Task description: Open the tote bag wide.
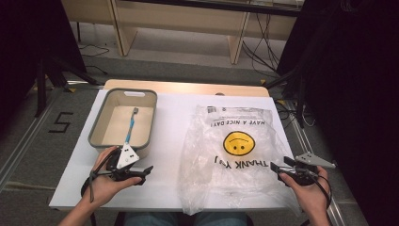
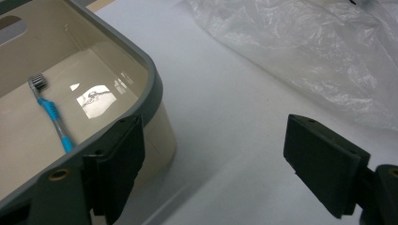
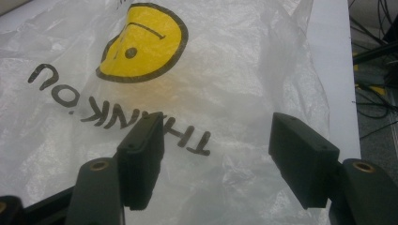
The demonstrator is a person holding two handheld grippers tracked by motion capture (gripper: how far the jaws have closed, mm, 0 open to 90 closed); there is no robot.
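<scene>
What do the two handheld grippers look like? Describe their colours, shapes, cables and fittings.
Both are black. The left gripper and right gripper each carry a grey three-cornered plate on top and trail a dark cable. Their fingers are flat rectangular black blocks, with brass-coloured rivets on the arms behind.

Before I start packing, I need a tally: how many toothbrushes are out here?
1. A blue toothbrush lies on the floor of the grey-rimmed bin at the table's left. The plastic bag looks flat, though something under its folds could be hidden.
</scene>
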